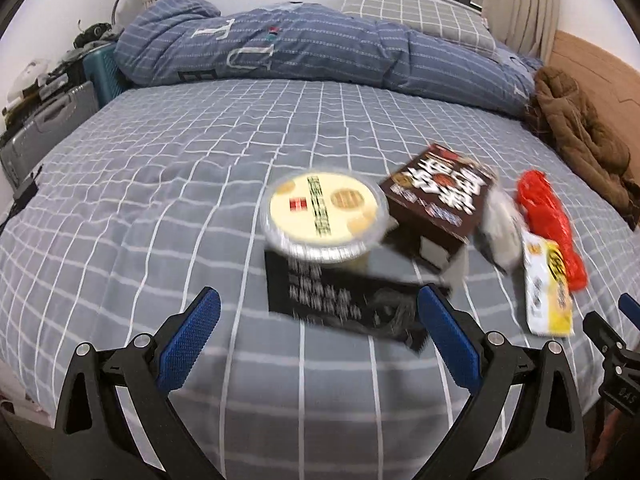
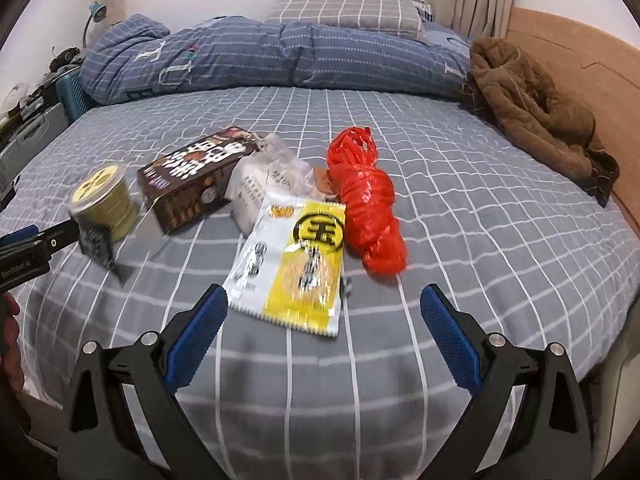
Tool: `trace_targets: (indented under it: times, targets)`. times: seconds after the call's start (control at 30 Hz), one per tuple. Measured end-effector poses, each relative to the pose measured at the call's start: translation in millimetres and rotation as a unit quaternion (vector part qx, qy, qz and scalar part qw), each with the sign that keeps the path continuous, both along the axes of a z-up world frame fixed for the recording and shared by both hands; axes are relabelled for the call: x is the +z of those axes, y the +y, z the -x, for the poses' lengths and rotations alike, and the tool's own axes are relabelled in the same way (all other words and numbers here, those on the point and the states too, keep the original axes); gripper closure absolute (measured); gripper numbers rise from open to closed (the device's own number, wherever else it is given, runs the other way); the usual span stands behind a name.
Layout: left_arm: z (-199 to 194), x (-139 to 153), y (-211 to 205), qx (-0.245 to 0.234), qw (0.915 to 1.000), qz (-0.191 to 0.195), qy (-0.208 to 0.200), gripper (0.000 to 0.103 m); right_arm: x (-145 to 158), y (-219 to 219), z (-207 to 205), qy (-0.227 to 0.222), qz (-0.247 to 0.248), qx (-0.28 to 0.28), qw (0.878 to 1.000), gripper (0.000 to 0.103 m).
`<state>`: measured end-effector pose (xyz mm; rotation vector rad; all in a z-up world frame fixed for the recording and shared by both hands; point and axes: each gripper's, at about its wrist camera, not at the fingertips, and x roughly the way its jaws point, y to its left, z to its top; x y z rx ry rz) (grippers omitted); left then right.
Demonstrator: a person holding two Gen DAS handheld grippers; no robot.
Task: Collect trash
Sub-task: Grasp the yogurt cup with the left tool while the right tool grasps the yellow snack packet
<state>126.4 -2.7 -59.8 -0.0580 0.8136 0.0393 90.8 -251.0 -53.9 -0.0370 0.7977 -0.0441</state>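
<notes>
Trash lies in a row on the bed. A round noodle cup with a cream lid rests on a flat black packet. Right of them are a dark brown box, a crumpled white wrapper, a yellow-and-white snack bag and a knotted red plastic bag. My left gripper is open, straddling the black packet's near edge. My right gripper is open, just short of the snack bag.
A rolled blue quilt and a checked pillow lie across the far side of the bed. A brown coat is heaped by the wooden headboard on the right. Suitcases and clutter stand left of the bed.
</notes>
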Motion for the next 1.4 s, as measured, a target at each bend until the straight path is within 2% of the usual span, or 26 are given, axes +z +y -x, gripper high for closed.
trace_targets:
  times: [0.3,0.6,0.73,0.77,0.83,0.97,1.17,1.4]
  targets:
    - [-53,-6,-1,-0.006,0.9999,-0.01,0.007,0.006,-18,11,-46,0.035,-0.014,0.003,0.999,0.01]
    - [-76,-15,-6,-0.007,0.9996,-0.027,0.007,0.007,-31,10,-61,0.063,-0.042,-0.019,0.997,0.01]
    - [-82,-21,-6,-0.004,0.9996,-0.026,0.013,0.013,-35,10,-63,0.074,-0.046,-0.027,0.996,0.019]
    - [-83,-22,-6,-0.004,0.9995,-0.028,0.015,0.016,-37,11,-64,0.08,-0.047,-0.027,0.995,0.025]
    - [-82,-23,-5,-0.003,0.9995,-0.029,0.012,0.016,-40,12,-66,0.088,-0.047,-0.025,0.995,0.032]
    - [-82,-22,-3,-0.001,0.9997,-0.021,0.01,0.017,-42,14,-66,0.095,-0.05,-0.025,0.994,0.041]
    - [-80,-21,-3,-0.001,0.9997,-0.022,0.007,0.017,-40,16,-67,0.093,-0.054,-0.022,0.994,0.048]
    - [-73,-9,-4,-0.003,0.9998,-0.021,-0.007,0.017,-29,16,-61,0.078,-0.057,-0.016,0.995,0.049]
